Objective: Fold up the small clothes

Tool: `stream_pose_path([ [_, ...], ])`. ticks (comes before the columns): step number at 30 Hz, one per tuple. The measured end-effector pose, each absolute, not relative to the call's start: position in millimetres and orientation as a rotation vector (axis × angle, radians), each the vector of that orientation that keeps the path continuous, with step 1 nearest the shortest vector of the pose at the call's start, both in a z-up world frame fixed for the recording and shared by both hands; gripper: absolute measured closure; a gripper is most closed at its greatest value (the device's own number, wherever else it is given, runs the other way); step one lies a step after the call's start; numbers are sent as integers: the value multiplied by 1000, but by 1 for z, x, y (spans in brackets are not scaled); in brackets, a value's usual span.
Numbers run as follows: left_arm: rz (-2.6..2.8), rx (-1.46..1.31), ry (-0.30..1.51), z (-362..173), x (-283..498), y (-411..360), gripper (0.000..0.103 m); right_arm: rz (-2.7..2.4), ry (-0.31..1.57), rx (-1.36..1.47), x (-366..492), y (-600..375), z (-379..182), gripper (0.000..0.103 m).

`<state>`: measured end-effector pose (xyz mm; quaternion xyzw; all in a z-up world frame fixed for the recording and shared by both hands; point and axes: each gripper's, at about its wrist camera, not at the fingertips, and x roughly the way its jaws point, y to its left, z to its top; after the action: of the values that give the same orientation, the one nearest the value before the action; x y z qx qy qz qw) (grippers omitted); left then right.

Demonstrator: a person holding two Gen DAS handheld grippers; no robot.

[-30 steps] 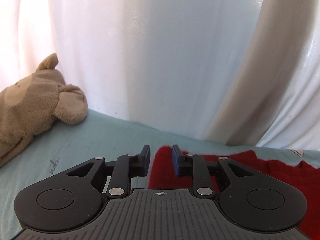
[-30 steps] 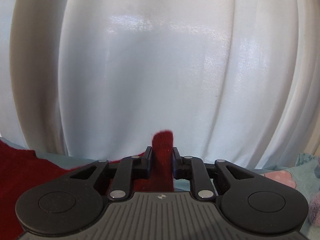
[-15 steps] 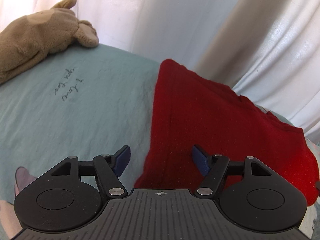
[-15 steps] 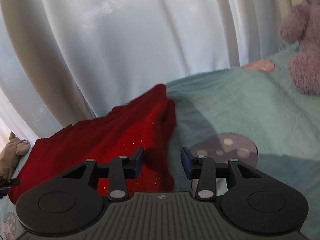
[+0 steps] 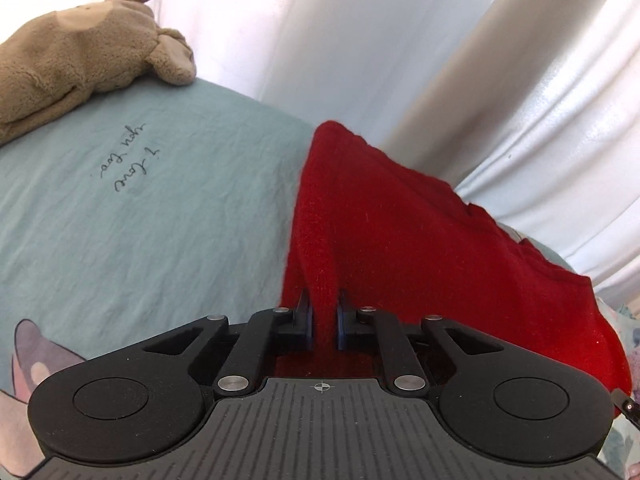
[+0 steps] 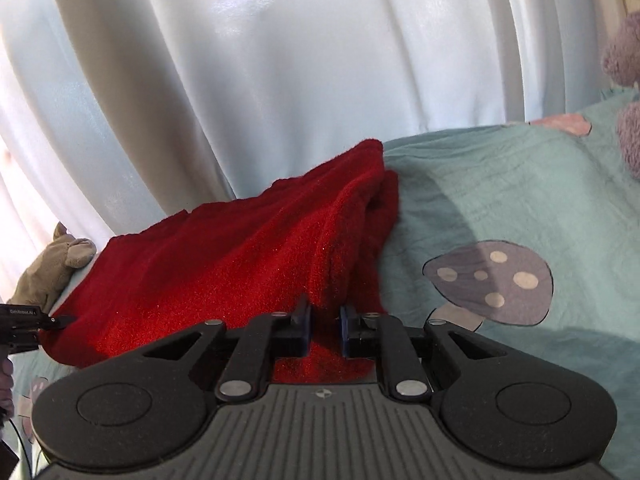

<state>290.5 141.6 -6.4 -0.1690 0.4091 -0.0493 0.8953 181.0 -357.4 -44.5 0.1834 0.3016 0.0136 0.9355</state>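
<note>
Two grippers, left (image 5: pixel 324 320) and right (image 6: pixel 324 330), jaws clenched on red sweater (image 5: pixel 420 240) near edge; next we fold toward curtain (image 6: pixel 280 80).

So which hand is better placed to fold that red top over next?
Hard to choose: the left gripper and right gripper each pinch a near corner of the red garment on the teal sheet. Probably both lift together.
</note>
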Motion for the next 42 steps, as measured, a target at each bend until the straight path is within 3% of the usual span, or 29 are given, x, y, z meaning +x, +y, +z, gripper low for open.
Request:
stream_pose_path([
  [6, -67, -293, 859, -18, 288, 141, 88, -94, 588, 258, 179, -348, -36, 91],
  [7, -51, -297, 856, -20, 287, 143, 81, -116, 628, 246, 184, -349, -44, 90],
  [9, 6, -275, 849, -18, 286, 145, 38, -161, 682, 241, 188, -349, -55, 87],
  [12, -18, -301, 856, -18, 285, 155, 31, -266, 656, 184, 184, -348, -49, 68],
  [16, -134, -470, 908, -25, 291, 165, 17, -261, 580, 201, 174, -349, -30, 68],
  [25, -216, -583, 953, -42, 332, 153, 14, -4, 563, 135, 193, -277, -27, 70],
  [29, -223, -562, 964, -43, 346, 151, 39, 82, 576, 93, 204, -247, -33, 77],
  [33, -261, -552, 965, -41, 350, 152, 59, 131, 579, 29, 214, -223, -35, 83],
  [35, -280, -533, 942, -35, 347, 152, 64, 145, 579, 11, 218, -211, -34, 83],
  [40, -303, -567, 942, -38, 348, 158, 60, 183, 568, -25, 226, -192, -36, 83],
  [42, -294, -570, 965, -44, 351, 159, 42, 192, 571, -41, 228, -185, -39, 83],
])
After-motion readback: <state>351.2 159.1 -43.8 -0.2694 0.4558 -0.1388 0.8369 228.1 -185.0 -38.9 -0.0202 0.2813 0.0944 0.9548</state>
